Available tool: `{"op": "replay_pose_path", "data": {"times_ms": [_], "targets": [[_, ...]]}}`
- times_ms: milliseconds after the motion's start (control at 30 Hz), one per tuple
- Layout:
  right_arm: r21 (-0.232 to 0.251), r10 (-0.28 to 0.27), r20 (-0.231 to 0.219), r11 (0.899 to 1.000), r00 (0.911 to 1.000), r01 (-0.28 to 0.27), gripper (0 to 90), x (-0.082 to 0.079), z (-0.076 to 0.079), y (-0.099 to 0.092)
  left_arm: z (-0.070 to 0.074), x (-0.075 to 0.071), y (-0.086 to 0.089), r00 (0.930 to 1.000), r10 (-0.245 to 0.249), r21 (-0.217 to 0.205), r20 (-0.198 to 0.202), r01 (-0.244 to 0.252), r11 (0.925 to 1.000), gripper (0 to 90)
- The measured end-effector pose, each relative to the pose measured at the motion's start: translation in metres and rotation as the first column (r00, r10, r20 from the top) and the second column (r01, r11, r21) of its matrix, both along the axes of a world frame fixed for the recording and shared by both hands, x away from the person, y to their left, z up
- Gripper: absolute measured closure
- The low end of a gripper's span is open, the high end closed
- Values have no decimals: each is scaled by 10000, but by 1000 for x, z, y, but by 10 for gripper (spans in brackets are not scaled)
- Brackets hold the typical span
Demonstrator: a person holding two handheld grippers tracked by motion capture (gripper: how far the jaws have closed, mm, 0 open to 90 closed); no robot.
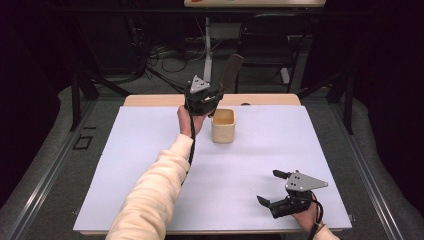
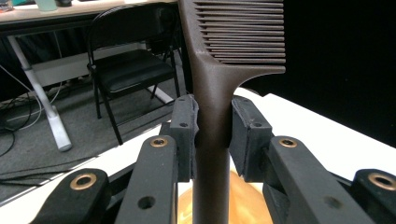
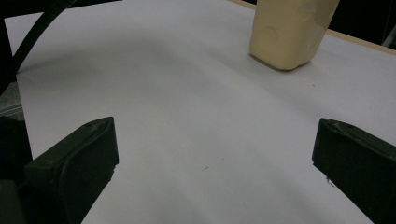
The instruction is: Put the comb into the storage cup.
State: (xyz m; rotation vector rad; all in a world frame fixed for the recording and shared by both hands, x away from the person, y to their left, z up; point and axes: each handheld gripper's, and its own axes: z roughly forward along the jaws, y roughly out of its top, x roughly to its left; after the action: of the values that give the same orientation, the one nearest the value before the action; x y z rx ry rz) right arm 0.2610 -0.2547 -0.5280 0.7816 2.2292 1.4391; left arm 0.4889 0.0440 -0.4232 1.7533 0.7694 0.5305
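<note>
Your left gripper [image 1: 212,107] is clamped on the handle of a dark brown comb [image 2: 212,107]. In the left gripper view both pads press the handle from either side, and the comb stands upright between them, teeth end up, teeth pointing to the right of that view. The handle runs down past the pads toward the cup.

In the high view that gripper sits raised at the far middle of the white sheet [image 1: 150,150], just beside and partly over the left rim of the cream cup [image 1: 223,126]. The comb's top sticks up behind the gripper body there. The cup stands upright on the sheet, open end up. Whether the comb's lower end is inside the cup or only above it, can't tell from these frames.

Your right gripper [image 1: 274,189] rests low at the near right corner of the sheet, jaws spread wide with nothing between them. The right gripper view shows bare white sheet between the two black jaws, with the cup well apart at the top of the frame.

A black folding chair [image 2: 130,65] stands on the floor beyond the table's far edge.
</note>
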Motion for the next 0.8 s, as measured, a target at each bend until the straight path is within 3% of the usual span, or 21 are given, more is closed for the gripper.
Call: {"op": "replay_pose_path", "data": {"times_ms": [800], "targets": [[28, 7, -37, 10000, 10000, -7, 0, 0, 0, 0, -6, 7, -8, 9999, -22, -157, 144, 24, 9999, 727]]}}
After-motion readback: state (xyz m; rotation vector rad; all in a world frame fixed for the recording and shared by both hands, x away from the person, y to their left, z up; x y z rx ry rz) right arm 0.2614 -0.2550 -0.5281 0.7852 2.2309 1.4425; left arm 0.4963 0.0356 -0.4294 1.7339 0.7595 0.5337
